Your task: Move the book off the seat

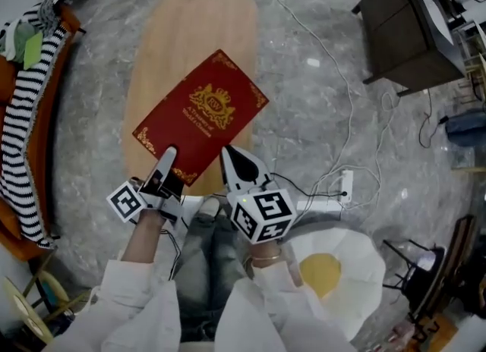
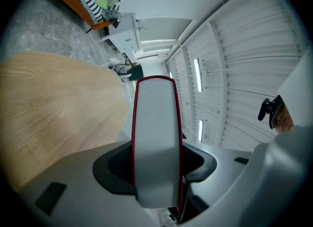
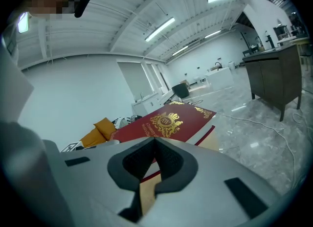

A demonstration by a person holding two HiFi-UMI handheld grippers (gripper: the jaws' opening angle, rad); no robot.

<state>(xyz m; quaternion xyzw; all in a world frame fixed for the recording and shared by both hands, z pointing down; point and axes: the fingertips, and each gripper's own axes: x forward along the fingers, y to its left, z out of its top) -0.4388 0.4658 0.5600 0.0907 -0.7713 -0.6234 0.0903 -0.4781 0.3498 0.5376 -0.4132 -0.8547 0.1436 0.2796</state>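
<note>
My left gripper point(image 1: 167, 157) is clamping the red book point(image 1: 203, 111) by its near short edge. The book is lying on the wooden seat point(image 1: 194, 20), its long axis pointing away-right. My right gripper point(image 1: 229, 153), jaws together, is touching its long edge.

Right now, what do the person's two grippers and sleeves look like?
The sleeves are white and loose. The left gripper and right gripper have pale grey-white shells with black-padded fingers. Each carries a white cube printed with black square markers: left cube, right cube. A thin dark cable runs back from the left gripper.
</note>
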